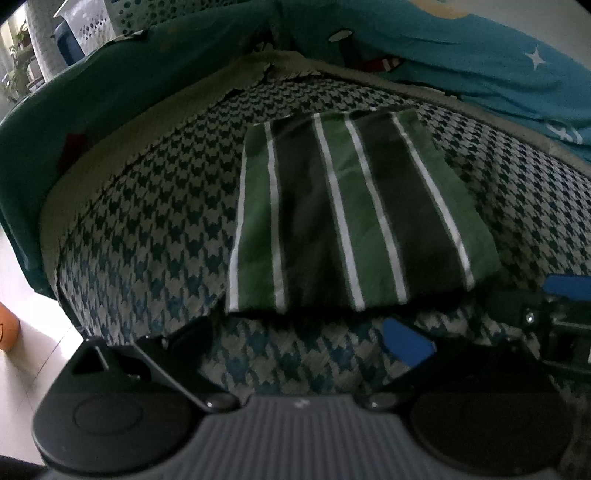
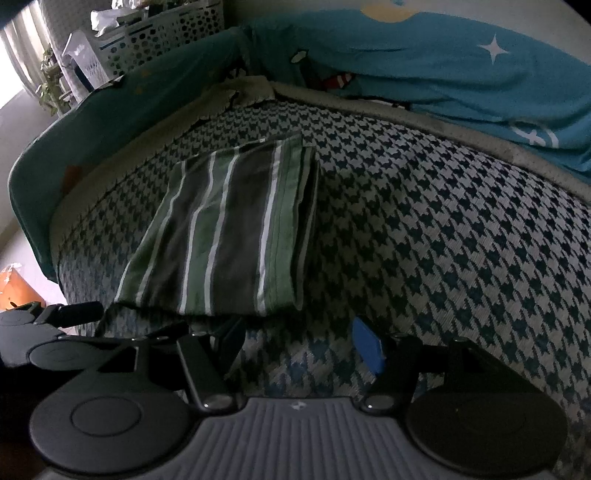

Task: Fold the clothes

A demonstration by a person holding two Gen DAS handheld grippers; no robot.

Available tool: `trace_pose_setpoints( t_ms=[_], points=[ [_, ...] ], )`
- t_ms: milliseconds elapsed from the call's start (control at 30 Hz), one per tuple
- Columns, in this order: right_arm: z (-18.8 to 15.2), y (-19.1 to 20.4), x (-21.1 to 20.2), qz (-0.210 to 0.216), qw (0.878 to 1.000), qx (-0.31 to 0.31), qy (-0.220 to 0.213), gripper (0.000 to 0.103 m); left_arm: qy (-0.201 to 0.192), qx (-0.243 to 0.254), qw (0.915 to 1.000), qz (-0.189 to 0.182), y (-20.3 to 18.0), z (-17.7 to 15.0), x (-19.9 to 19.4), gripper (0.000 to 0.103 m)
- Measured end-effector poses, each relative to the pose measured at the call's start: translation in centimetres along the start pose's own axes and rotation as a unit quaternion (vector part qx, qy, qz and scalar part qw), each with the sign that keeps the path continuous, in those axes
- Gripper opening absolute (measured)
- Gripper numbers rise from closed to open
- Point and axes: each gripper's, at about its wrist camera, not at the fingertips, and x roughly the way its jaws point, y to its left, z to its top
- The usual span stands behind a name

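Both the left gripper (image 1: 306, 336) and the right gripper (image 2: 299, 343) stand apart and empty just before the folded striped cloth (image 1: 354, 218) on the houndstooth cover (image 1: 155, 240), which looks soft and light, best pinched at its near corners.

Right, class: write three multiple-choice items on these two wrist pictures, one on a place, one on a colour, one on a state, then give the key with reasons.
1. Where does the folded garment lie?
A. on the houndstooth cover
B. in the perforated basket
C. on the floor

2. What colour are its thin stripes?
A. red
B. white
C. yellow

3. How do the right tongs stand?
A. clamped on the garment
B. shut on nothing
C. open, empty

Key: A, the check pattern surrounds it; B, white lines separate green and dark bands; C, the fingers stand apart with only cover between.
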Motion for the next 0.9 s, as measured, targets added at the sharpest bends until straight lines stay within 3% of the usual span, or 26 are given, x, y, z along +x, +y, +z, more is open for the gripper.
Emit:
trace_pose_setpoints(
  t_ms=[300,900],
  points=[
    [0.0,-0.1,-0.7,-0.001,1.000,0.005,-0.008,0.065,-0.004,0.004,1.0000,-0.007,-0.5,0.3,-0.6,0.103],
    [-1.4,0.0,-2.7,0.009,1.000,-0.002,-0.019,0.065,0.002,-0.013,0.9999,-0.001,-0.8,-2.4,-3.1,0.103]
  ],
)
